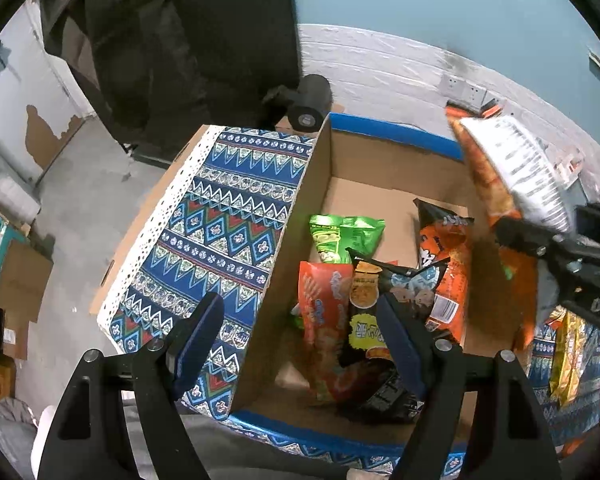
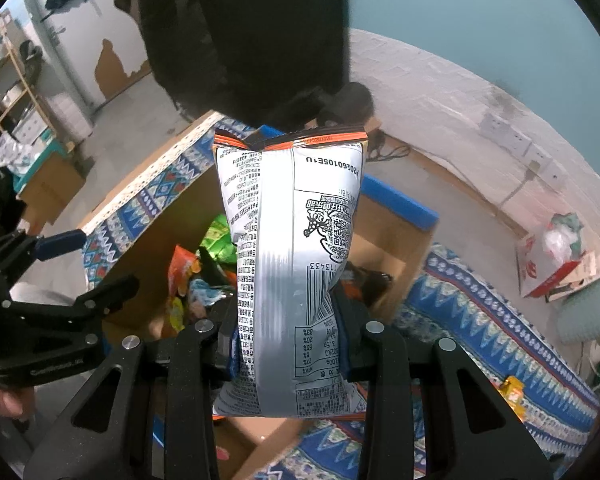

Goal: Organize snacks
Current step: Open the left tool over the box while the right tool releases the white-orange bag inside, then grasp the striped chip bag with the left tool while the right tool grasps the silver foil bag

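An open cardboard box (image 1: 380, 196) holds several snack bags: a green one (image 1: 342, 236), a red-orange one (image 1: 324, 320), a black one (image 1: 376, 312) and an orange-black one (image 1: 446, 264). My left gripper (image 1: 300, 344) is open and empty, straddling the box's near-left wall, its right finger over the black bag. My right gripper (image 2: 286, 340) is shut on a silver-backed orange snack bag (image 2: 292, 248), held upright above the box (image 2: 384, 248). That bag also shows in the left wrist view (image 1: 512, 172), at the box's right edge.
The box's left flap (image 1: 220, 232) lies open, covered in blue patterned cloth. More patterned cloth (image 2: 480, 320) lies right of the box, with a yellow snack (image 1: 568, 356) on it. A dark-clothed person (image 2: 240, 40) stands behind. Concrete floor and cardboard boxes (image 1: 20, 280) lie left.
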Motion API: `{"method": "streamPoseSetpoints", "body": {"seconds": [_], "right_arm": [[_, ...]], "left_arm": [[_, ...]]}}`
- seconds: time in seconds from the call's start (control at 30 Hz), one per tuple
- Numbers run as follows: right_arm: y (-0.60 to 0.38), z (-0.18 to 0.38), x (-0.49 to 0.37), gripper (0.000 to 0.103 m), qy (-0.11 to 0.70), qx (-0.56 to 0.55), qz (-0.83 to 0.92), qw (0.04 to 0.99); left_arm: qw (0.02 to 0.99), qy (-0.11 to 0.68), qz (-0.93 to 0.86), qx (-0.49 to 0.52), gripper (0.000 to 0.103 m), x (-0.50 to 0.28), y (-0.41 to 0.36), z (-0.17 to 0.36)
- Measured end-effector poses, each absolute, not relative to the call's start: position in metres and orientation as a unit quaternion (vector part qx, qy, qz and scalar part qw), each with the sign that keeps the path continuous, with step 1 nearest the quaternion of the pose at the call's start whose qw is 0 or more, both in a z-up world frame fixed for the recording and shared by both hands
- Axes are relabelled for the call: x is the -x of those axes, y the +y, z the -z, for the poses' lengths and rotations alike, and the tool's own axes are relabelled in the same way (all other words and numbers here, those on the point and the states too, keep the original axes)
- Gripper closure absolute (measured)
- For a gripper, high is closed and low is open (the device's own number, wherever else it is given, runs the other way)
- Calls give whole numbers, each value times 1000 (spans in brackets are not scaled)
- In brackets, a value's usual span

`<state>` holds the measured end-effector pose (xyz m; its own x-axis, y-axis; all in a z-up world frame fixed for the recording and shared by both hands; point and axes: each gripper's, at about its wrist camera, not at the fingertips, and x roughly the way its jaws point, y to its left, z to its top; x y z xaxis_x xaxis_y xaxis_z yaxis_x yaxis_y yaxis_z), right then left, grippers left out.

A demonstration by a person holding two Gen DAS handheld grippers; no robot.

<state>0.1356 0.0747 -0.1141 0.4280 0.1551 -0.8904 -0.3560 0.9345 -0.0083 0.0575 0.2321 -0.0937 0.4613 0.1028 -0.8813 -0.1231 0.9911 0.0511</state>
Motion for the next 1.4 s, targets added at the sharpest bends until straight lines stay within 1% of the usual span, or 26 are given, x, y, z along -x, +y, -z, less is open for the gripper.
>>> {"method": "streamPoseSetpoints", "body": {"seconds": [0.03,0.07,0.13,0.17,0.2,0.27,0.4,0.7,0.87,1.4], "right_arm": [[76,116,-136,69,514,98,-154,838],[76,118,-137,66,516,93,-155,837],[72,117,-137,55,516,81,-152,839],[70,115,-136,48,515,77,-149,841],[68,112,-135,46,512,77,-147,843],[64,108,-132,45,507,81,-142,846],[56,98,-124,39,501,77,-138,851],[41,82,-96,35,484,124,-106,860],[27,73,-77,34,476,137,-91,864],[-40,61,-29,32,481,129,-53,865]], "left_arm": [[855,514,-68,12,23,-57,233,92],[855,513,-68,14,23,-57,234,91],[858,510,-65,18,23,-58,234,88],[859,508,-64,19,23,-58,232,86],[859,507,-62,20,23,-58,231,85],[861,506,-54,19,22,-57,226,83],[860,508,-43,14,22,-58,215,82],[869,495,-13,-6,22,-50,183,67],[872,489,2,-21,22,-45,165,62],[866,489,49,-94,22,-33,87,63]]}}
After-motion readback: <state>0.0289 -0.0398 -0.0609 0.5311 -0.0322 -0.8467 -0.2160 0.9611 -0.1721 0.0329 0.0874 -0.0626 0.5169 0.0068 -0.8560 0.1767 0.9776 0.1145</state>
